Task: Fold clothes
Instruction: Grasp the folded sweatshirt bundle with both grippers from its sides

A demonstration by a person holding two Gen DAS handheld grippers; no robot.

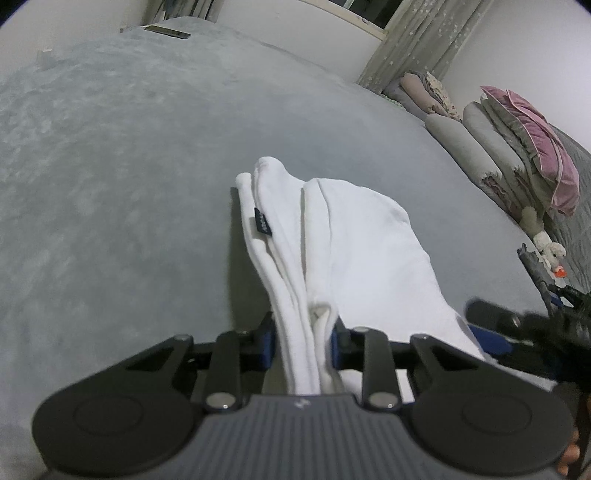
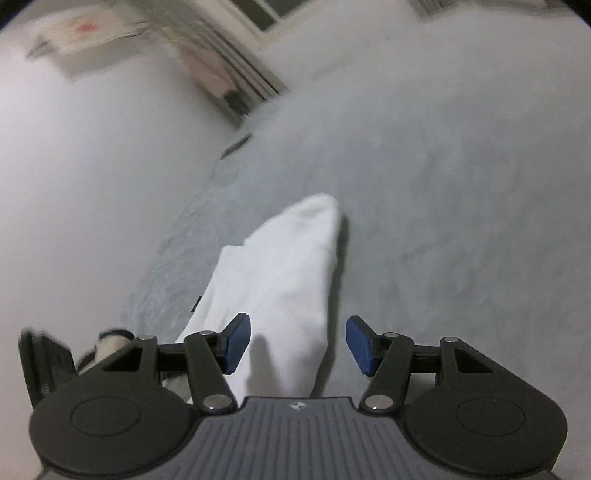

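On the bed: everything sits on a big grey bedspread (image 1: 129,155) that fills most of both views
White garment (image 1: 332,251): bunched into long folds, runs from the middle of the left wrist frame down to the bottom centre, lying on the bedspread with its near end lifted into the left gripper; small dark label (image 1: 263,221) sewn on the left fold
Left gripper (image 1: 303,343): bottom centre of its own view, blue pads clamped tight on a thick wad of the white fabric, so it's got a proper hold of it
Right gripper (image 2: 298,343): bottom centre of its own view, blue pads (image 2: 236,343) standing well apart and not pressing on anything; the white cloth passes under the gap nearer the left pad, nothing gripped. It also shows as a dark blurry shape at the lower right edge of the left wrist frame
Same garment in right view (image 2: 280,273): a tapered white strip from frame centre down to the bottom, tip pointing up and slightly right
Right view quality: pretty smeared, background is hard to read
Bedding pile (image 1: 517,147): grey rolled quilts and a pink pillow stacked along the right edge of the left wrist frame, well apart from the garment
Soft toy (image 1: 550,251): small pale plush thing at the right edge below that pile
Curtain (image 1: 424,40): pale, star-patterned, upper right of the left wrist frame
Flat dark item (image 1: 168,31): lying at the far upper left of the bed, can't tell what it is
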